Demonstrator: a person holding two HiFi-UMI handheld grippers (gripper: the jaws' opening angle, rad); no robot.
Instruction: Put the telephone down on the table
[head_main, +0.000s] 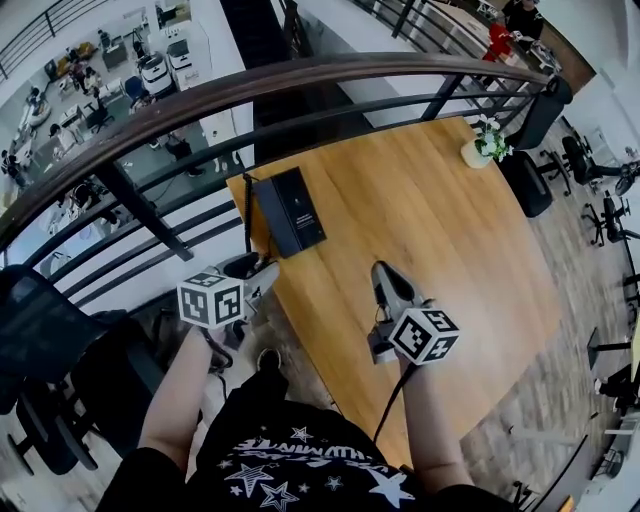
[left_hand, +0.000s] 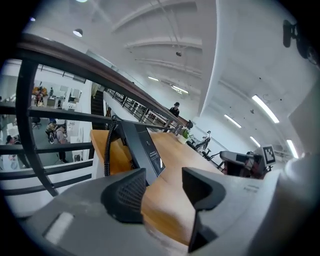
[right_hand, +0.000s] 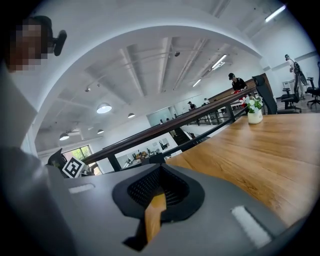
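The black telephone (head_main: 290, 210) lies flat on the wooden table (head_main: 430, 230) near its left edge, beside the railing. My left gripper (head_main: 262, 268) hovers just short of that table edge, below the telephone in the head view. Its jaws stand open with nothing between them. In the left gripper view (left_hand: 162, 192) the telephone (left_hand: 142, 150) sits beyond the pads, its coiled cord (left_hand: 107, 150) hanging at the left side. My right gripper (head_main: 382, 268) is over the table's near part; in its own view (right_hand: 159, 190) the pads meet, holding nothing.
A dark railing (head_main: 300, 85) with a wooden top rail curves along the table's far and left sides, with a drop to a lower floor beyond. A small potted plant (head_main: 483, 145) stands at the far corner. Office chairs (head_main: 525, 180) are at the right, a black chair (head_main: 50, 340) at the left.
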